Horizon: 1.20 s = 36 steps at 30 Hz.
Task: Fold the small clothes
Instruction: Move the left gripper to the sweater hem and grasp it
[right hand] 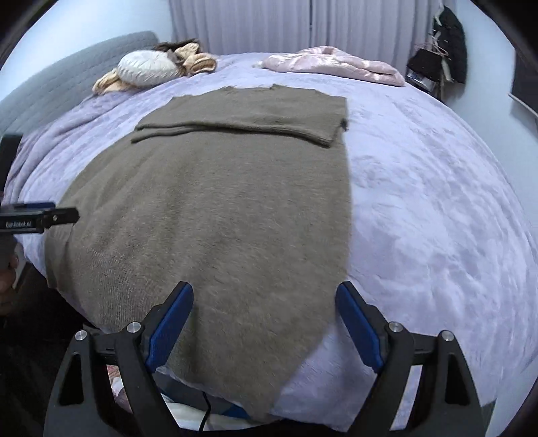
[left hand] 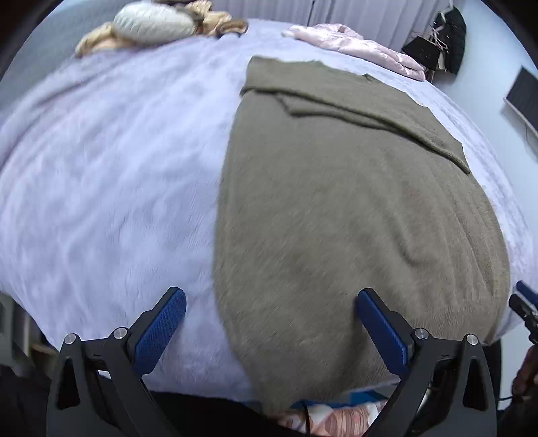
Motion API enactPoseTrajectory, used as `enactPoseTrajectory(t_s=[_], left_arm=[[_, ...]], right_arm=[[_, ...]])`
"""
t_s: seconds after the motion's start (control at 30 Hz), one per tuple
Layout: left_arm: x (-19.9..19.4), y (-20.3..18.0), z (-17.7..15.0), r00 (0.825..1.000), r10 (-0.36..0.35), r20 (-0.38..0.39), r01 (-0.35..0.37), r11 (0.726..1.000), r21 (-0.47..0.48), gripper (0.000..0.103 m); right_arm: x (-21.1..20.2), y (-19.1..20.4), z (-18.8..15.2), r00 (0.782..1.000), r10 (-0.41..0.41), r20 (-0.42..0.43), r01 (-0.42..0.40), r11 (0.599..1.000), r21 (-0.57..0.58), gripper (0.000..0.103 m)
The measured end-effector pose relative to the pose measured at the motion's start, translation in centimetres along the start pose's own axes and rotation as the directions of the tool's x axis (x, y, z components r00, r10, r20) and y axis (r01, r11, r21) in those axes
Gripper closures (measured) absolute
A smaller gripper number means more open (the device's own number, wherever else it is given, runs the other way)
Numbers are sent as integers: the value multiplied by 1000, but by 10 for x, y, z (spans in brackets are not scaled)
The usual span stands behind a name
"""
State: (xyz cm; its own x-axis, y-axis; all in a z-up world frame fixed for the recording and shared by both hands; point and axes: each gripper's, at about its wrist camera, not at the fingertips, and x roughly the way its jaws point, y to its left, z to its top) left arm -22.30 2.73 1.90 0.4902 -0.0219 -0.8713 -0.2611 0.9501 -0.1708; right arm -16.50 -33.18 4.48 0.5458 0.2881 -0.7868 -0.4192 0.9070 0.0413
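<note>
An olive-brown knitted garment [left hand: 353, 201] [right hand: 222, 208] lies flat on a lilac blanket [left hand: 111, 161] [right hand: 437, 208], its sleeves folded across the far part as a band [right hand: 242, 129]. My left gripper [left hand: 270, 299] stands open above the garment's near left edge, nothing between its blue pads. Open too, my right gripper [right hand: 265, 295] hovers over the garment's near right edge, its left pad over the knit and its right pad over the blanket. The left gripper's body [right hand: 40, 218] shows at the left rim of the right wrist view.
A pale round cushion [right hand: 148, 69] and tan fabric [right hand: 198, 58] lie at the bed's far left by a grey headboard [right hand: 67, 74]. A pink garment [right hand: 333, 64] lies at the far right. Curtains [right hand: 302, 27] hang behind; dark clutter [right hand: 447, 43] stands at the right wall.
</note>
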Motion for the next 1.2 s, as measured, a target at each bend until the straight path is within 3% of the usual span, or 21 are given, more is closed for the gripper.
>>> enactPoseTrajectory(t_s=[0.1,0.23,0.3,0.5,0.6,0.7,0.8,0.93,1.03,1.2], left_arm=[[-2,10,-10,996,-88,4,88,996,-5,1],[2,4,-16,995,-98,12,97,994,54,1],[2,5,-19,989,-149,15,148,987,62,1],[-2,15,-22,962,-271,27,271,963,3,1],[0,14,-21,958,-287,9,287,958,-5,1],[-2,1,-15,929,-370,-8,370,929,8,1],[5,-15,-15,945,-326,-27,327,944,53,1],[4,-14,-12,941,-337,-16,337,941,29,2],[6,-14,-15,951,-308,-16,308,950,48,5],[15,-35,-24,982,-186,-18,187,971,151,2]], right_arm=[[-8,-28,-15,999,29,-23,-27,996,85,14],[-3,-44,-31,992,119,-43,-109,979,174,14],[2,-42,-34,984,173,-42,-162,968,189,13],[16,-18,-33,977,213,-23,-209,970,126,13],[16,-10,-30,969,246,-2,-245,965,98,13],[17,-4,-30,959,282,9,-281,955,88,13],[21,-5,-31,958,288,10,-288,953,100,13],[20,-5,-27,949,314,19,-314,944,100,14],[23,-2,-25,953,302,7,-302,950,82,15],[24,-8,-26,951,310,12,-309,945,108,20]])
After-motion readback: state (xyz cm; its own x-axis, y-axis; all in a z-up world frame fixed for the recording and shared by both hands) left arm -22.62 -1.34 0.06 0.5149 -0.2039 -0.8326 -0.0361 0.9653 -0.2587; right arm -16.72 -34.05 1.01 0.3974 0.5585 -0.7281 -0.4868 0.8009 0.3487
